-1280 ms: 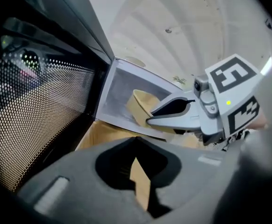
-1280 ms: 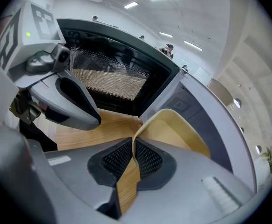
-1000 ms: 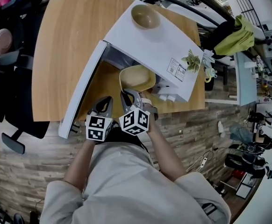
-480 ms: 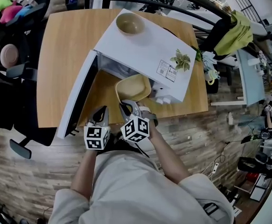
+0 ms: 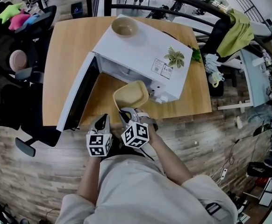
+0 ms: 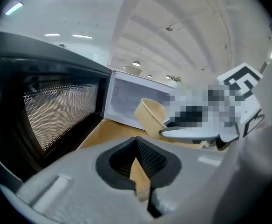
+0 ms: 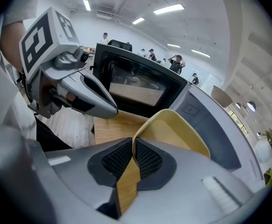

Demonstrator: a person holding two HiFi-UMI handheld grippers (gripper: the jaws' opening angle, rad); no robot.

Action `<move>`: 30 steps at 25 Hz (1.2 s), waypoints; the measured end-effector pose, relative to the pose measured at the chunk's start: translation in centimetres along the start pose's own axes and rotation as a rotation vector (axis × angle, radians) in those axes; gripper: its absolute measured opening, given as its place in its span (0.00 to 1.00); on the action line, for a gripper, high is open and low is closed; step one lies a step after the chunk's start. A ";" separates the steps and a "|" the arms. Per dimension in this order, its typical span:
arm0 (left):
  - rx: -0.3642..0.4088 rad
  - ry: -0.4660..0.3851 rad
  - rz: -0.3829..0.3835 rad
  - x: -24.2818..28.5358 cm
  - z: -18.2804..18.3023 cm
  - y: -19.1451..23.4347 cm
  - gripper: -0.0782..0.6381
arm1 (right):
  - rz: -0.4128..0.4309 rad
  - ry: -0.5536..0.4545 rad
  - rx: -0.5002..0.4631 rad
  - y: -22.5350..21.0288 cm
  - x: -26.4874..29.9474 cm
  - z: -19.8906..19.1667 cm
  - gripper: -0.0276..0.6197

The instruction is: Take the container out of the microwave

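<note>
The pale yellow container [image 5: 130, 94] hangs tilted over the wooden table [image 5: 66, 45], just in front of the white microwave's [image 5: 145, 50] open cavity. My right gripper [image 5: 125, 112] is shut on its near rim; in the right gripper view the rim [image 7: 173, 129] runs between the pads at my right gripper [image 7: 133, 146]. My left gripper [image 5: 103, 119] sits beside it on the left, shut with nothing in it. The left gripper view shows my left gripper [image 6: 137, 146] closed and the container [image 6: 151, 116] ahead to the right.
The microwave door [image 5: 77, 97] stands swung open to the left, close to my left gripper. A tan bowl [image 5: 124, 27] and a small plant [image 5: 175, 57] sit on top of the microwave. The table's front edge [image 5: 173, 118] lies just under the grippers. Chairs [image 5: 21, 59] stand left.
The container has come back out of the microwave's opening toward the table's front edge, held by my right gripper. My left gripper stayed shut beside it.
</note>
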State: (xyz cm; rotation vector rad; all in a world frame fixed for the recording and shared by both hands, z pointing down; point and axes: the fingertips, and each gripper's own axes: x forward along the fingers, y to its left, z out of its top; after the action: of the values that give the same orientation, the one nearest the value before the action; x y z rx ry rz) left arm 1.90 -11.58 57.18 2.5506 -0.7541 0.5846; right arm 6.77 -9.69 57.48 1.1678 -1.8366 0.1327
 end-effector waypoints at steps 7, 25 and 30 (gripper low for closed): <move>-0.009 -0.020 0.045 -2.1 -0.5 -0.8 0.11 | 0.016 -0.034 -0.004 1.4 -1.6 0.0 0.10; 0.043 -0.185 0.103 -6.9 4.8 -2.7 0.11 | 0.002 -0.155 0.032 1.0 -6.9 3.2 0.10; 0.057 -0.221 0.106 -8.2 6.7 -3.0 0.11 | 0.016 -0.170 0.043 0.7 -7.9 4.1 0.10</move>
State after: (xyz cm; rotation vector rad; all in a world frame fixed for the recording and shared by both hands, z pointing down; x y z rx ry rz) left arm -0.84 -9.26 46.75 2.6705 -0.9665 0.3642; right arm 4.58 -6.17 49.57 1.2259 -2.0004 0.0841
